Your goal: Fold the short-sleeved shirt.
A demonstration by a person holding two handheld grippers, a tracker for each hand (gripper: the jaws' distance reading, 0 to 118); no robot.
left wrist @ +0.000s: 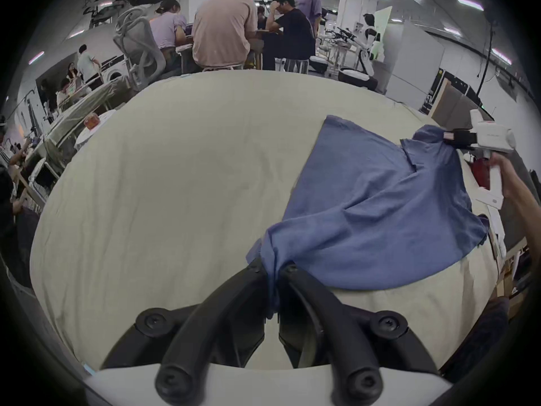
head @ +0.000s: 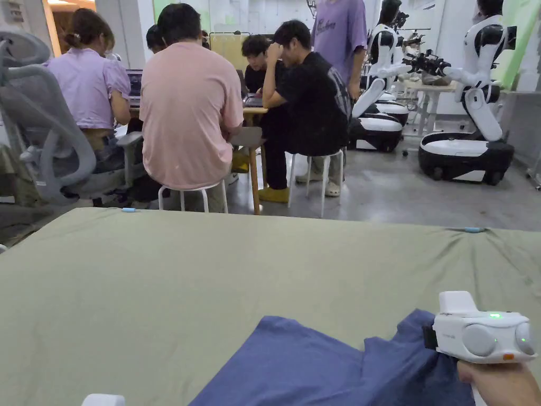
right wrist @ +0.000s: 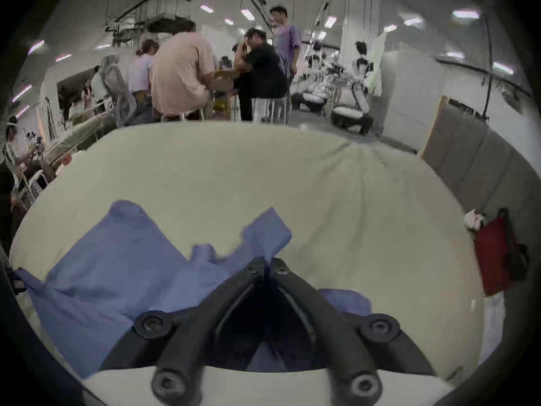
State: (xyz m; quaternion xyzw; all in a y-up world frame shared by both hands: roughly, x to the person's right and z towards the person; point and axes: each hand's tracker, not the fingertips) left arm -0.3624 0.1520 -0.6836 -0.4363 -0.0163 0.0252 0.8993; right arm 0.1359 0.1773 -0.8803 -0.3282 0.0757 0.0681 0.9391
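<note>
Blue short-sleeved shirt (left wrist: 377, 207) is spread rumpled on green-sheeted table (head: 211, 275), near edge. Left gripper (left wrist: 273, 269) is clamped on one bunched corner; right gripper (right wrist: 268, 263) is pinched closed on another fold.

The short-sleeved shirt (head: 317, 365) is spread on the near right part of the cloth-covered table (head: 158, 291). One edge of it is pinched by the left gripper (left wrist: 273, 269) at the near side, another by the right gripper (right wrist: 268, 261) farther right. Behind the table, people are seated on stools (head: 193, 195), with an office chair (head: 47, 132) to their left and robots (head: 470, 105) to their right.
</note>
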